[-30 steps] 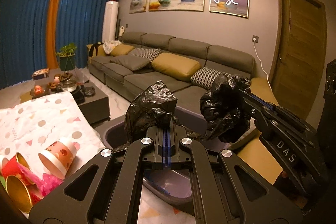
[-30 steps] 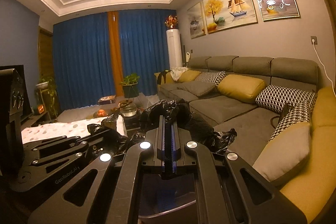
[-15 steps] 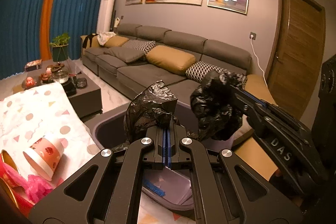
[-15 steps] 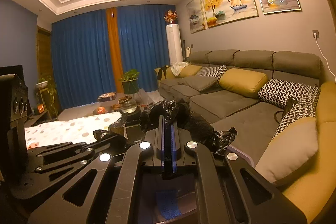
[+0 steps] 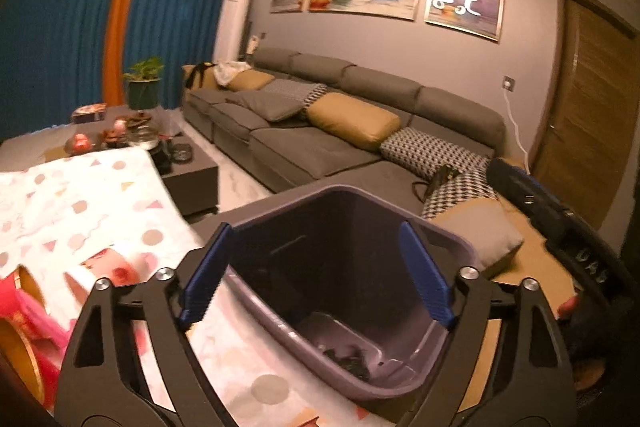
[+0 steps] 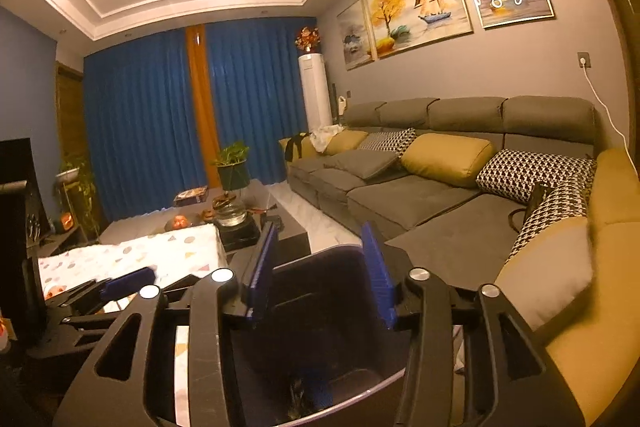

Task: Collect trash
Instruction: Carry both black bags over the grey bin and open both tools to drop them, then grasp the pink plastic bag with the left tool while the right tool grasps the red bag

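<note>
Purple plastic forms the bin (image 5: 404, 383) that sits right under both of our grippers, at the edge of the table (image 5: 100, 203) with its dotted cloth. Our left gripper (image 5: 316, 275) has just been opening and its fingers now stand wide with nothing between them. Our right gripper (image 6: 320, 267) has also just been opening; its fingers are partly apart and empty. A small dark crumple of black bag (image 5: 348, 361) lies on the bin's floor. Paper cups (image 5: 100, 271) lie on the cloth left of the bin, blurred.
</note>
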